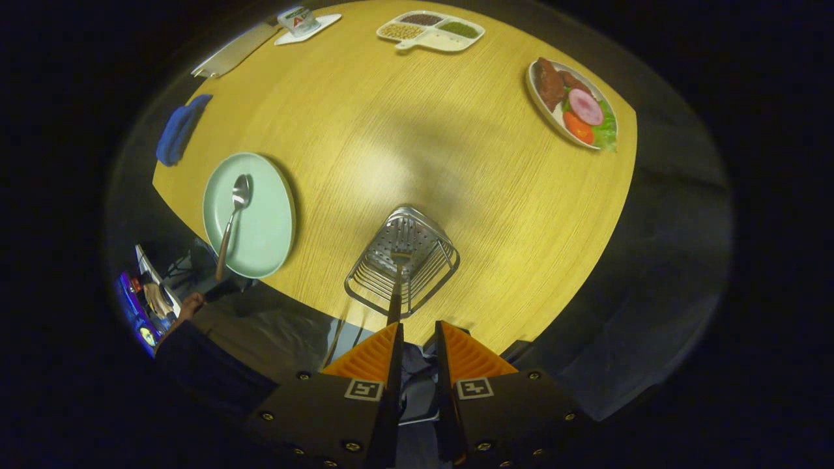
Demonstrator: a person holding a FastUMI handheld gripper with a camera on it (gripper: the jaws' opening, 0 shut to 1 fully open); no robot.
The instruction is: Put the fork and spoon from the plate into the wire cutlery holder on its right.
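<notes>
Gripper view: gripper (pixel 417 339) fingers are standing apart above the holder (pixel 402 260), the fork (pixel 396 286) already leaning inside; the spoon (pixel 233 218) is lying on the plate (pixel 270 221), wanting a handle pinch.

The one camera rides on the claw (pixel 417 332) and looks forward along its two fingers, which stand a little apart. It hangs high above the near edge of the round wooden surface (pixel 456 169), tilted steeply down, so nearly the whole top is taken in (the fisheye bends the far edge into a curve). The wire cutlery holder (pixel 402 260) at the near edge lies closest, just ahead of the fingers.
</notes>
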